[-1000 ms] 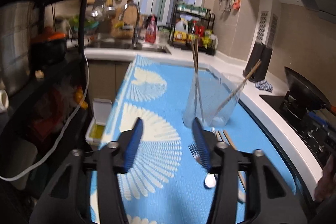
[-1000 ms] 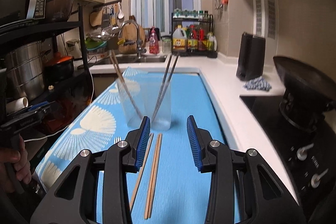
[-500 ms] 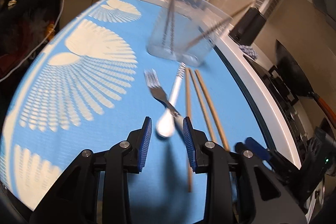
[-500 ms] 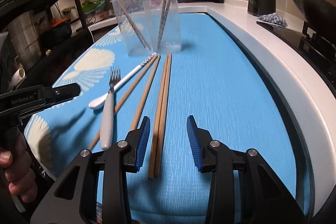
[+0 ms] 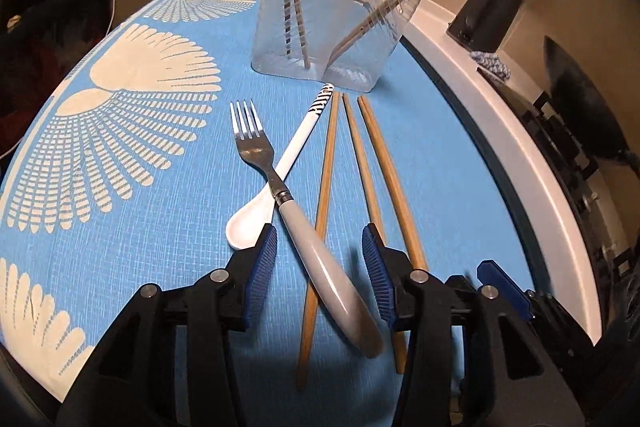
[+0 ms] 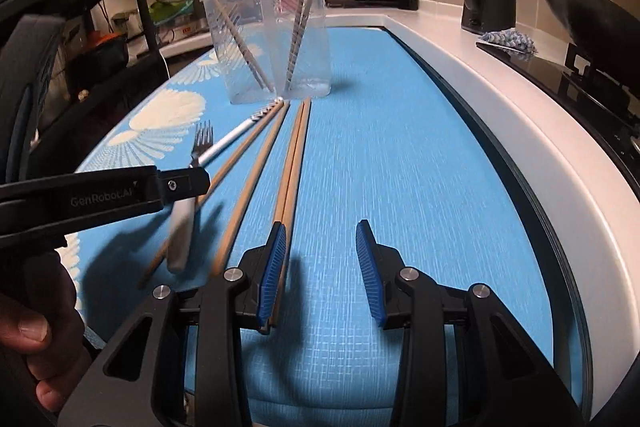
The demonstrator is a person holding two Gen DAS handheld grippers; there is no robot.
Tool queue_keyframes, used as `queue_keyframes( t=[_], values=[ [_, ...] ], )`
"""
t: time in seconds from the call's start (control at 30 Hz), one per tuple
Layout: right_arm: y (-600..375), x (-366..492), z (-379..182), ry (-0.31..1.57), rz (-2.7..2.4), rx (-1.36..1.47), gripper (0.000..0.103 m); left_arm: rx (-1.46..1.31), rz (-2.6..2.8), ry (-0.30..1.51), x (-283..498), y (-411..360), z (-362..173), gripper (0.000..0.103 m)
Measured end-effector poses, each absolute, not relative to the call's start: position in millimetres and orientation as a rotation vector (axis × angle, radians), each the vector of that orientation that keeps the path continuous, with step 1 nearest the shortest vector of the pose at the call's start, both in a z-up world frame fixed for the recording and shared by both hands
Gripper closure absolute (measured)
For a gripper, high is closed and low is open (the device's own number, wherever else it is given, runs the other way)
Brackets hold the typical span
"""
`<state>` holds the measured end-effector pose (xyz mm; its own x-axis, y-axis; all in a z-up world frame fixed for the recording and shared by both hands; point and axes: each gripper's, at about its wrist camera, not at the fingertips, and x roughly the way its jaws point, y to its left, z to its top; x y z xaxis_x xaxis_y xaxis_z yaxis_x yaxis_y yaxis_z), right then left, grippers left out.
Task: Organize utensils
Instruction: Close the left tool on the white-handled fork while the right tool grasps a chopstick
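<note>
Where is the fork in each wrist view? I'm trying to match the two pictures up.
Left wrist view: the fork lies centre frame, crossing the white spoon, its handle between the left gripper's opening jaws, untouched.
Right wrist view: the fork sits left of centre, handle partly hidden behind the left gripper.
Shared landmark: the clear container holding chopsticks, just beyond the utensils.

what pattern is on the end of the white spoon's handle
Dark diagonal stripes on white, at the tip of the spoon handle nearest the clear container; clearest in the left wrist view.

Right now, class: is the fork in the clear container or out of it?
Out. The fork lies flat on the blue mat, crossing the white spoon; the clear container holds only chopsticks.
</note>
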<state>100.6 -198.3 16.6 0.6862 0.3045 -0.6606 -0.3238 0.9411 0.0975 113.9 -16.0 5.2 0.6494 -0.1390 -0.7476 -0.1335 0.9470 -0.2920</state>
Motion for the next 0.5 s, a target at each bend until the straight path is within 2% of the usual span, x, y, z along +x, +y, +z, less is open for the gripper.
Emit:
queue_keyframes(
  t=[0.03, 0.1, 0.2, 0.37, 0.5],
  values=[
    [-197.6, 101.5, 14.6, 0.744, 0.355, -0.030, 0.067, -0.337, -0.006, 0.878, 114.5, -16.4, 3.7, 0.060],
    [-194.9, 100.2, 11.7, 0.754, 0.360, -0.041, 0.067, -0.330, -0.007, 0.886, 114.6, -15.8, 3.5, 0.078],
    [-193.8, 100.5, 8.6, 0.763, 0.362, -0.046, 0.067, -0.333, -0.002, 0.873, 111.9, -9.0, 6.2, 0.084],
    [-195.2, 101.4, 9.8, 0.764, 0.357, -0.042, 0.069, -0.352, 0.004, 0.852, 105.7, 10.5, 9.2, 0.088],
    [-198.4, 102.8, 9.8, 0.767, 0.354, -0.030, 0.079, -0.369, -0.015, 0.804, 95.6, 29.5, 14.4, 0.088]
  ],
)
